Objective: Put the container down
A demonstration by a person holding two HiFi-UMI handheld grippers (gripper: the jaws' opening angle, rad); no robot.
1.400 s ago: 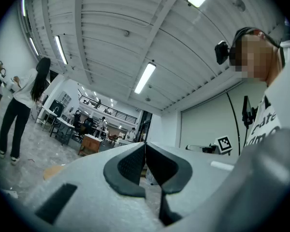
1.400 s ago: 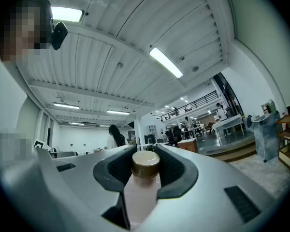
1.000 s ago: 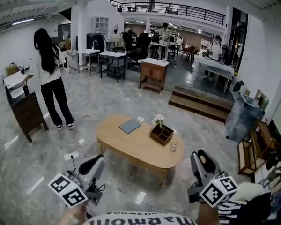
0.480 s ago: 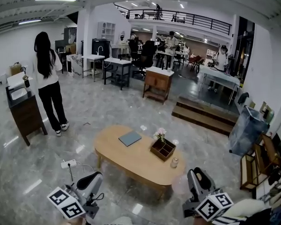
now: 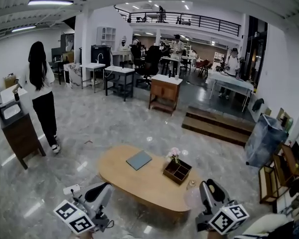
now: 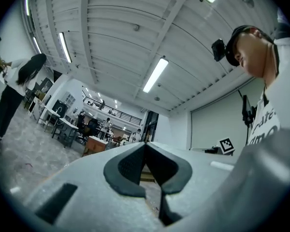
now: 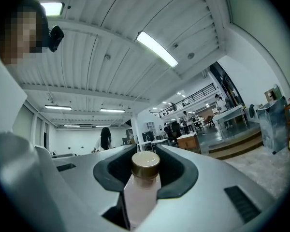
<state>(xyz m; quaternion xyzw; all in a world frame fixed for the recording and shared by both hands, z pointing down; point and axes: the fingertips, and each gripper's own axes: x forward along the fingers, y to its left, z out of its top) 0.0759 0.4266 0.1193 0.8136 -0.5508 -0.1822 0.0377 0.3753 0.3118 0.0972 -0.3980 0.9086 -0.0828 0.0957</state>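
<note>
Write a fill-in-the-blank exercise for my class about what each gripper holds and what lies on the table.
1. The right gripper is shut on a capped pink ___.
2. The left gripper, jaws together, holds ___.
3. The blue-grey book lies on the oval wooden ___.
Missing words: bottle; nothing; table.

Bright ceiling lights [image 5: 51,2], warped, perhaps soft edges.

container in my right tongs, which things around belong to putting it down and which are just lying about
Job: pale pink bottle with tan cap, clamped in the right tongs; oval light wooden table, probably where it goes.
Lying about: grey-blue flat book; dark wooden divided box with flowers; white power strip on the floor.
</note>
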